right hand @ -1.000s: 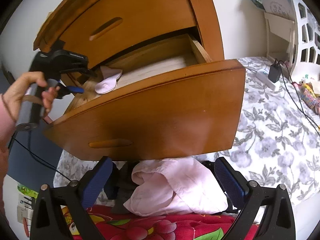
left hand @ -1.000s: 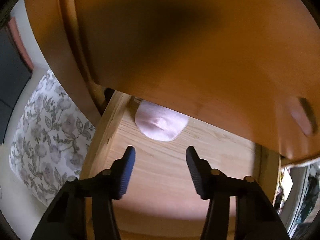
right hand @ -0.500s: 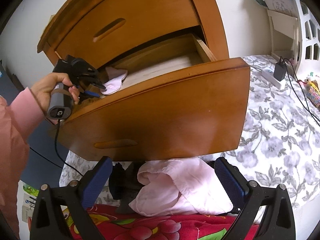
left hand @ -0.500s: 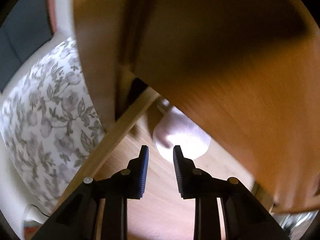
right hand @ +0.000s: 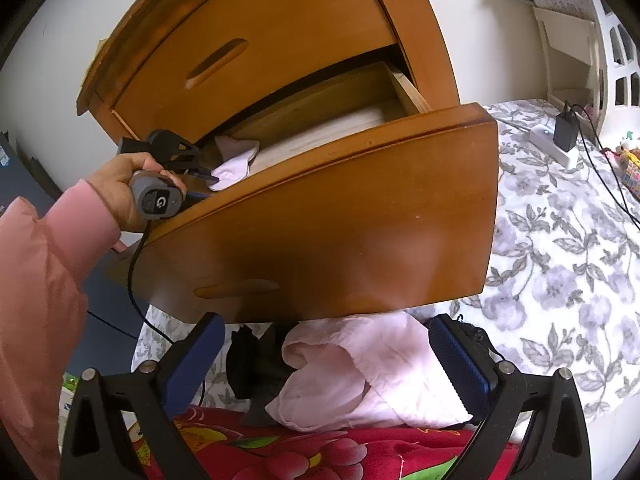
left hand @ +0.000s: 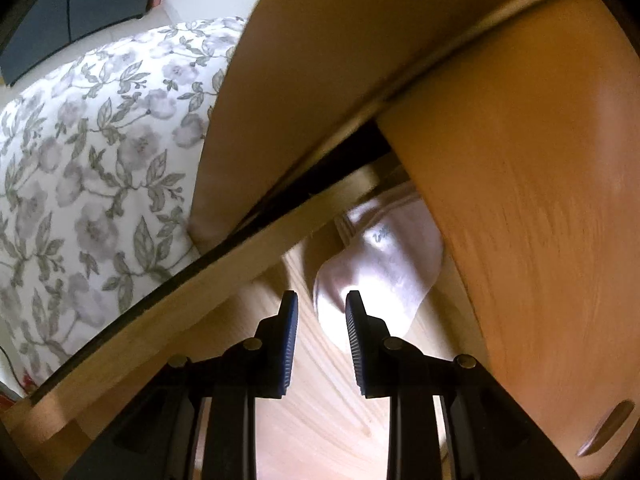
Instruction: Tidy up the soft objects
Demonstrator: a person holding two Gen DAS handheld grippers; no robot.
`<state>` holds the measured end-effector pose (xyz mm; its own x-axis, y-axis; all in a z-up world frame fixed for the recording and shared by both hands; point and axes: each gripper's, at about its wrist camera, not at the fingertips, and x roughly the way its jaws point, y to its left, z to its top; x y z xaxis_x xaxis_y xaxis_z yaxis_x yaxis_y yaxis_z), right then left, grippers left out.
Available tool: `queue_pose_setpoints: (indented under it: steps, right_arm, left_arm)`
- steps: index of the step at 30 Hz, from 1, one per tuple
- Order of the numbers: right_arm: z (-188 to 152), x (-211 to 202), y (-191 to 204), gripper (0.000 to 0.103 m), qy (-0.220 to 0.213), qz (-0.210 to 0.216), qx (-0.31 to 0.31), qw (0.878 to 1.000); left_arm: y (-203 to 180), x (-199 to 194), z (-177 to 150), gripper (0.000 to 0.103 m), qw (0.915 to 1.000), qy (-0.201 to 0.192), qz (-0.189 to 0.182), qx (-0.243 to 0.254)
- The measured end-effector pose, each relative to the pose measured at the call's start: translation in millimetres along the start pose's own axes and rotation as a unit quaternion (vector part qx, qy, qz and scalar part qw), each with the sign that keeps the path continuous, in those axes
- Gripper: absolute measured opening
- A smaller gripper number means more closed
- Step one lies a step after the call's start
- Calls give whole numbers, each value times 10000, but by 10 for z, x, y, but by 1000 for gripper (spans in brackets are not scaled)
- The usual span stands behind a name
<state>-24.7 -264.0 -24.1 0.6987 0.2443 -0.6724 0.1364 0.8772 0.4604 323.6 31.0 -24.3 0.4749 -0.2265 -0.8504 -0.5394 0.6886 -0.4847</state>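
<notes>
Behind everything stands a wooden dresser [right hand: 280, 32] against a pale wall, and beside it lies a bed cover with grey flowers [right hand: 560, 248], filling the right side of the right wrist view. One drawer [right hand: 340, 216] is pulled out, and its curved front takes the middle of that frame.

I hold my left gripper [left hand: 320, 300] inside the open drawer, at the lower middle of the left wrist view. Its two blue pads stand near to each other with only a narrow gap, and nothing is between them; I see the light wooden floor of the drawer through the gap. A pale pink sock [left hand: 380, 264] lies on the drawer floor just above and right of my fingertips. It is very near, but I cannot tell if the right pad touches it. In the right wrist view the same sock [right hand: 236, 164] shows at the left end of the drawer, next to my left hand [right hand: 124, 184] with its pink sleeve.

My right gripper [right hand: 324, 352] is wide open and holds nothing. Between its fingers in the frame, lower down, a pink garment [right hand: 360, 376] lies on a red flowered blanket [right hand: 320, 456], with a dark cloth [right hand: 252, 364] at its left side.
</notes>
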Motion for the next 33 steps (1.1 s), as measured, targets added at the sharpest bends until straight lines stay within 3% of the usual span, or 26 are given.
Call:
queue_pose_setpoints:
  steps: [10, 17, 33]
  right_arm:
    - [8, 28, -27, 103, 60, 108, 92, 9999]
    - [9, 35, -21, 103, 83, 93, 96, 9999]
    - [-4, 10, 22, 103, 4, -149, 15, 9999]
  left_arm:
    - [94, 65, 37, 19, 9996, -60, -103, -239]
    - [110, 77, 49, 7, 9995, -31, -195, -261]
    - [121, -250, 20, 5, 9999, 51, 66, 100]
